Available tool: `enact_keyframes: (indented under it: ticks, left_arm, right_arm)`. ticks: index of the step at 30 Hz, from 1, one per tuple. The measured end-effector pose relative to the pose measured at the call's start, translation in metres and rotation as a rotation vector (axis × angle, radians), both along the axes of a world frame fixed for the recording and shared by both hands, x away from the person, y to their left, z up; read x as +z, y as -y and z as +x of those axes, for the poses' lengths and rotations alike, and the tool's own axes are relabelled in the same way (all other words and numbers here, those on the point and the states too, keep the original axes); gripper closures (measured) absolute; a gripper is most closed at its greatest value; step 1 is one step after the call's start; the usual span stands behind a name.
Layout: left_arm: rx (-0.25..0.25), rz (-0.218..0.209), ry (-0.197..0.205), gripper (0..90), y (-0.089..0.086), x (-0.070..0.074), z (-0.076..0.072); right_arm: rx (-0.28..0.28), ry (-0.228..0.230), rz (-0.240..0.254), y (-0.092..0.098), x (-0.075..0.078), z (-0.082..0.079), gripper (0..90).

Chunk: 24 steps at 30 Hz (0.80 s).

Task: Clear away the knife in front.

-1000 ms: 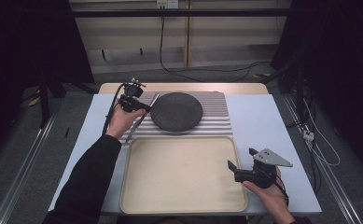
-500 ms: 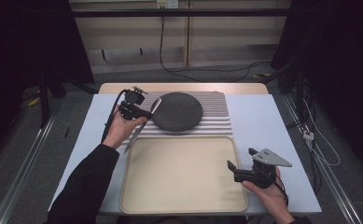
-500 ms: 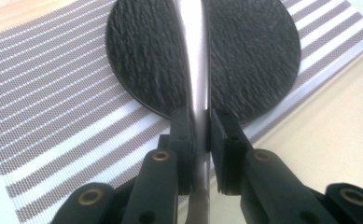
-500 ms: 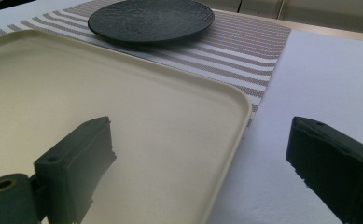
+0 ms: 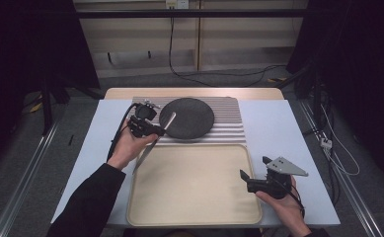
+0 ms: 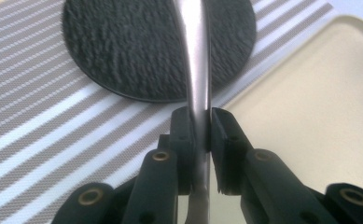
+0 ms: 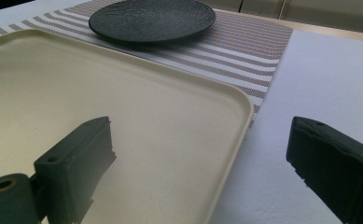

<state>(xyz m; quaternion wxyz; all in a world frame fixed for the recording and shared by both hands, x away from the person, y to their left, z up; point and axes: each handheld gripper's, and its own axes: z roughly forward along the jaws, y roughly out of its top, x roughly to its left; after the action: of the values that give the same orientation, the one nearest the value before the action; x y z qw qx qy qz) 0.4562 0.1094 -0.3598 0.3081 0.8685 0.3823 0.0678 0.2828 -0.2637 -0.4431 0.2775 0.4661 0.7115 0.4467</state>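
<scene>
A slim, shiny metal utensil handle (image 6: 197, 70), gently curved, is clenched between the jaws of the left tool (image 5: 152, 129), slanting over the striped mat (image 5: 229, 129) beside a dark round plate (image 5: 187, 117). The right tool (image 7: 202, 161) rests released, straddling the cream tray's edge (image 7: 237, 121).

High view: looking forward and down from above the table (image 5: 288, 128). Left gripper view: sitting close, facing the black plate (image 6: 137, 51) and striped mat (image 6: 39, 116). Right gripper view: looking low across the cream tray (image 7: 123, 121); all three are sharing plate, mat and tray.
</scene>
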Motion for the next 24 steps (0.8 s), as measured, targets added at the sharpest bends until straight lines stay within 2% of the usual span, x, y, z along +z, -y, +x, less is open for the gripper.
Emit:
enact_keyframes:
  ticks: [2, 4, 9, 13, 16, 18, 20, 24]
  left_arm:
    - [-0.008, 0.013, 0.003, 79.8, 0.0, -0.001, -0.005]
    - [-0.007, -0.007, -0.009, 79.8, 0.001, -0.003, -0.009]
    - [-0.012, 0.016, -0.015, 79.8, 0.004, -0.007, -0.018]
    - [-0.02, 0.012, -0.028, 79.8, 0.006, -0.01, -0.025]
    - [-0.022, 0.007, -0.056, 79.8, 0.007, -0.015, -0.029]
    - [-0.029, 0.032, -0.062, 79.8, 0.01, -0.018, -0.033]
    - [-0.022, 0.024, -0.074, 79.8, 0.011, -0.022, -0.036]
    - [-0.03, 0.043, -0.092, 79.8, 0.013, -0.029, -0.038]
  right_arm:
    - [0.0, -0.001, 0.001, 0.0, 0.0, 0.0, 7.1]
    - [0.001, -0.001, 0.001, -0.001, 0.0, 0.0, 7.1]
    - [0.002, 0.0, 0.001, -0.001, 0.0, 0.001, 7.2]
    - [0.004, 0.0, 0.002, -0.001, 0.0, 0.001, 7.1]
    - [0.004, 0.0, 0.001, -0.001, 0.0, 0.001, 7.1]
    - [0.005, -0.001, 0.001, -0.001, 0.0, 0.001, 7.1]
    - [0.004, -0.001, 0.001, -0.001, 0.0, 0.002, 7.1]
    - [0.005, -0.001, 0.0, -0.001, 0.0, 0.001, 7.1]
